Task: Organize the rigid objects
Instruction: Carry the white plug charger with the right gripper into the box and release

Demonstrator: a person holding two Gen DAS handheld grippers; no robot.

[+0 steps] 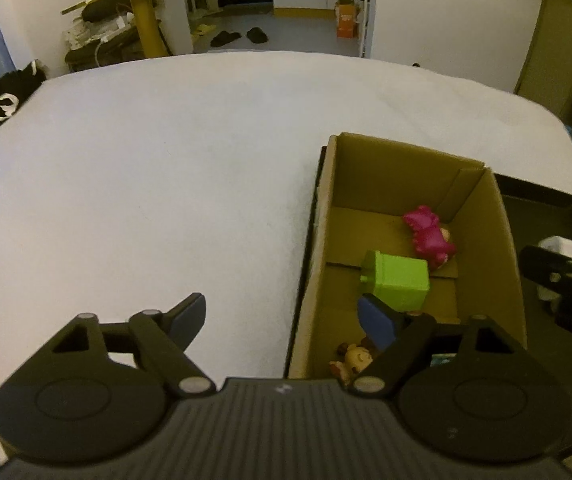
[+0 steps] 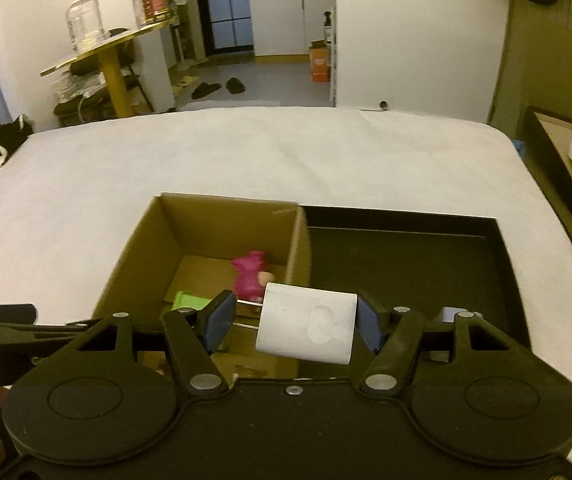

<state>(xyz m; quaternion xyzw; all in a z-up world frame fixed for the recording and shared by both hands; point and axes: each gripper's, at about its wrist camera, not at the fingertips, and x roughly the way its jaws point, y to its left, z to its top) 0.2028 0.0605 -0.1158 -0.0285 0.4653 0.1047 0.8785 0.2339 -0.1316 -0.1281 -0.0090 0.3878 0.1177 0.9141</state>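
Observation:
An open cardboard box (image 1: 501, 232) (image 2: 138, 248) stands on the white table. Inside lie a pink toy figure (image 1: 429, 236) (image 2: 250, 276), a green block (image 1: 399, 278) (image 2: 190, 302) and a small tan doll (image 1: 355, 358). My left gripper (image 1: 286, 320) is open and empty, straddling the box's left wall near its front corner. My right gripper (image 2: 291, 322) holds a white plug adapter (image 2: 307, 328) with metal prongs pointing left, above the box's right wall; the adapter touches the right finger, with a gap at the left finger. The right gripper also shows at the left wrist view's right edge (image 1: 561, 276).
A black tray (image 2: 405, 216) (image 1: 545, 200) sits right of the box, with a small bluish object (image 2: 451, 314) inside. The white table (image 1: 166, 180) stretches left and far. A black cap (image 1: 2, 104) lies off its far left edge. A framed black tray (image 2: 553, 160) stands beyond the right edge.

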